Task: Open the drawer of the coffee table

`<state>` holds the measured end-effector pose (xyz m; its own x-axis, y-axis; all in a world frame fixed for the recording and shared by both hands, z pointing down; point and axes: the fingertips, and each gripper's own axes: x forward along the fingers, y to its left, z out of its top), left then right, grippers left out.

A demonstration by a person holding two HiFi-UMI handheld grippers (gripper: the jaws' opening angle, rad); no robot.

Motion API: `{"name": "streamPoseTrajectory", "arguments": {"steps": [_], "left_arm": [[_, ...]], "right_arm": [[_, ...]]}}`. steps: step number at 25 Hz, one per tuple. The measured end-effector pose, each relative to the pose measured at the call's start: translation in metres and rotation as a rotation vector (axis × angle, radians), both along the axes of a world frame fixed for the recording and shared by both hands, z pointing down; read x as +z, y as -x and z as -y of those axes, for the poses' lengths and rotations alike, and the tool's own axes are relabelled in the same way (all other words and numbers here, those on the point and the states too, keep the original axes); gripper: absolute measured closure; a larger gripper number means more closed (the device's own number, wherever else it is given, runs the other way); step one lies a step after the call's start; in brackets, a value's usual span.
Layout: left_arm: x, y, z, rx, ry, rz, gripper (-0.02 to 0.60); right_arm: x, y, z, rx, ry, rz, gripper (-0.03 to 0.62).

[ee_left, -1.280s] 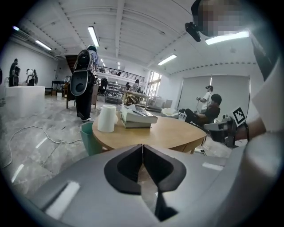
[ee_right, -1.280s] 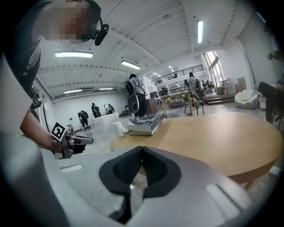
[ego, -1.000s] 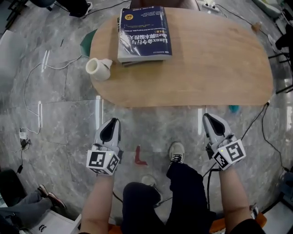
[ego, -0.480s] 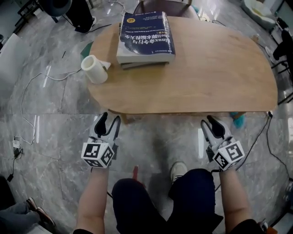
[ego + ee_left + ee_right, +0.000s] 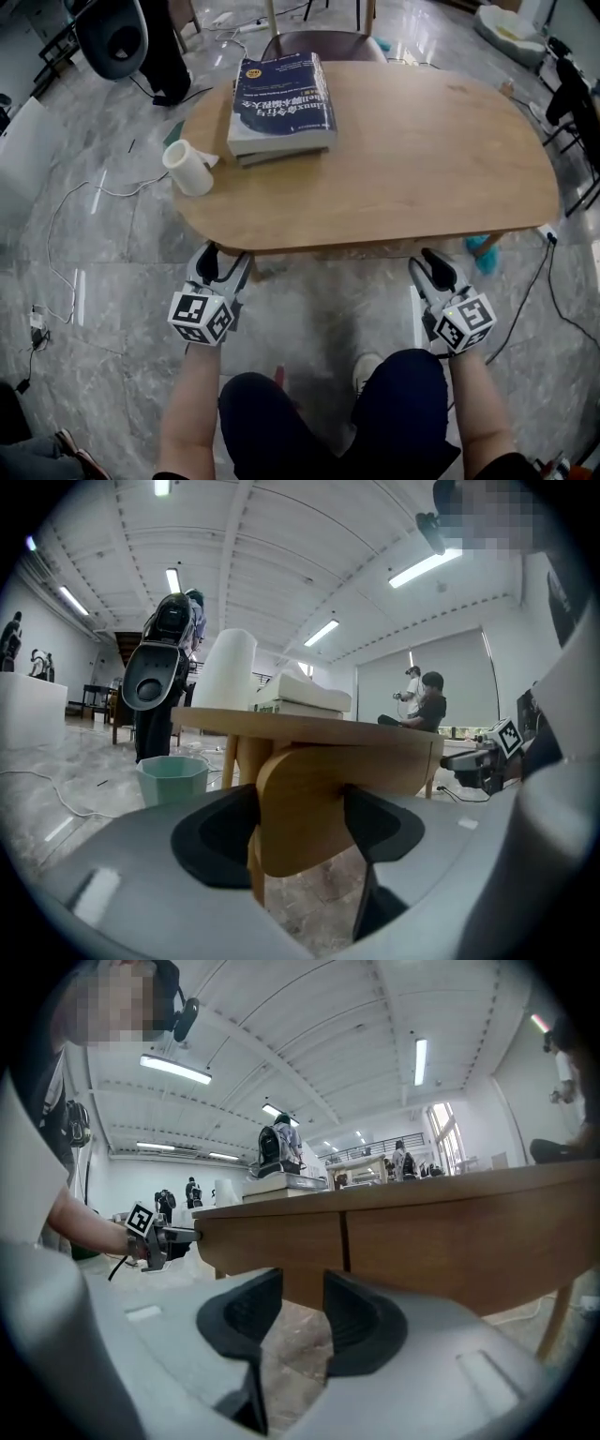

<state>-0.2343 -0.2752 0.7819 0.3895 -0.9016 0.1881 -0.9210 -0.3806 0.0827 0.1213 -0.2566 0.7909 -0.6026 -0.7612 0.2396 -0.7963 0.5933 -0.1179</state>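
**Layout.** At the far left of the surface stands a white roll. A stack of books lies just to its right. The rest of the top is bare wood. The drawer is not on top. It sits under the near edge, behind the wooden front that faces the person.

**Left tool.** The left tool is at the left end of that front, below the edge. Its jaws stand wide and have just been opening. A rounded wooden panel shows between them, and the pads do not appear to press on it.

**Drawer front.** A vertical seam divides the front. It probably marks one drawer edge, but which side is the drawer cannot be told. No handle or knob is visible.

**Right tool.** The right tool is near the right end. Its jaws are narrowly apart and have just been opening. Only floor shows between them, with the front beyond.

**Handling.** The front is likely rigid, smooth wood of moderate weight.
- Take hold at its lower lip or ends, one tool per side.
- Pull level and evenly, as an uneven pull may jam the drawer.
- The polished floor may let the whole piece slide.
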Motion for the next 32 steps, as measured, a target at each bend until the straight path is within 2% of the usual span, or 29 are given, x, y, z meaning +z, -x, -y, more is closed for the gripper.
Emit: {"name": "streamPoseTrajectory", "arguments": {"steps": [10, 22, 26, 29, 32], "left_arm": [[0.004, 0.0, 0.005, 0.067, 0.018, 0.017, 0.265], [0.006, 0.004, -0.01, 0.122, 0.02, -0.002, 0.354], [0.006, 0.004, -0.012, 0.178, 0.019, 0.02, 0.353], [0.006, 0.008, -0.01, 0.239, 0.019, 0.037, 0.397], [0.006, 0.008, -0.007, 0.305, 0.02, 0.043, 0.395]], "right_arm": [[0.002, 0.0, 0.004, -0.011, 0.002, -0.008, 0.471], [0.01, 0.016, -0.003, -0.019, 0.014, -0.003, 0.471], [0.01, 0.015, -0.003, -0.013, 0.014, -0.008, 0.471], [0.011, 0.015, -0.002, -0.004, 0.02, -0.003, 0.471], [0.014, 0.019, -0.002, -0.011, 0.023, -0.018, 0.471]]}}
